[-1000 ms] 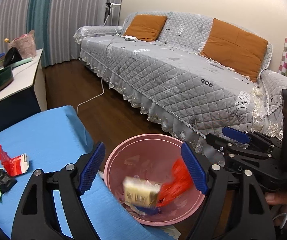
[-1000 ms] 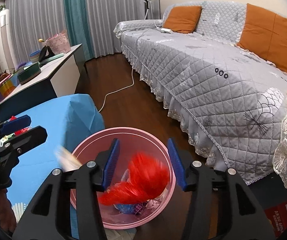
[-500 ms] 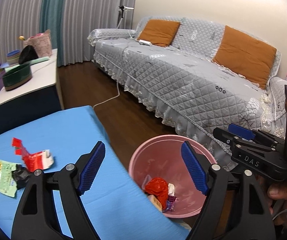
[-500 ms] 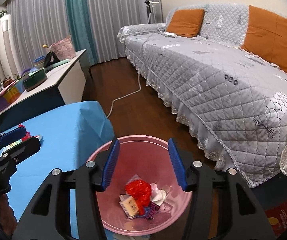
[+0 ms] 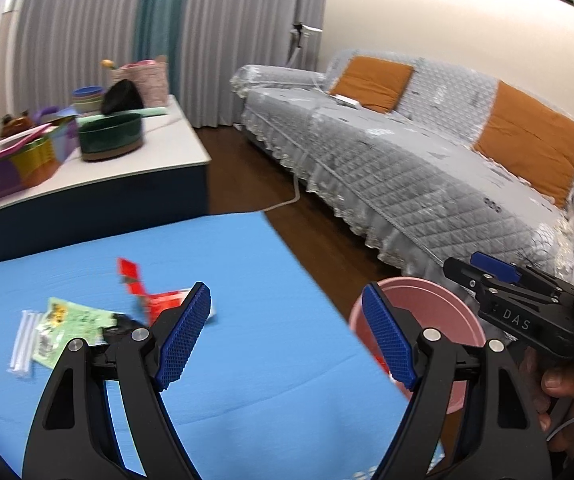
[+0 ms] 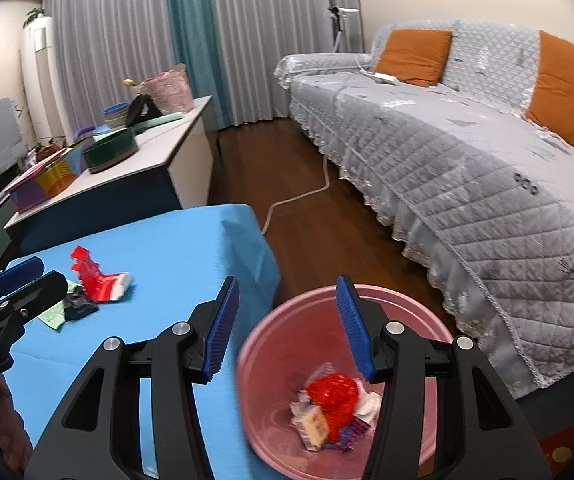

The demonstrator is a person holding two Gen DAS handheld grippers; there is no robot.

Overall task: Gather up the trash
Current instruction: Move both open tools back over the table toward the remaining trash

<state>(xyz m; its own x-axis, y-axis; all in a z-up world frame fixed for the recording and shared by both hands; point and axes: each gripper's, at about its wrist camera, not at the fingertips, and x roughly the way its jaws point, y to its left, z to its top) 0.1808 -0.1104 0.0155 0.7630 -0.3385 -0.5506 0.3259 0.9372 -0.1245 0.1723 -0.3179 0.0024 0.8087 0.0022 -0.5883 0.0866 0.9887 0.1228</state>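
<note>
A pink bin [image 6: 283, 364] stands on the floor beside the blue table [image 6: 175, 248]; a red crumpled wrapper [image 6: 333, 394] and other scraps lie in it. On the table lie a torn red packet [image 6: 99, 278], a black scrap [image 6: 79, 306], a green wrapper [image 5: 71, 330] and white straws [image 5: 23, 340]. My left gripper [image 5: 287, 338] is open and empty over the table's right part, with the bin [image 5: 427, 304] at its right. My right gripper [image 6: 287, 324] is open and empty, straddling the table edge and the bin rim.
A grey quilted sofa [image 6: 467, 152] with orange cushions runs along the right. A white side table [image 5: 127, 152] with a green bowl, boxes and a pink basket stands behind the blue table. A white cable [image 6: 299, 196] crosses the dark wood floor.
The red wrapper and the box-like piece have dropped into the bin. Both grippers have swung left, away from the bin and toward the table, so the table trash shows more.
</note>
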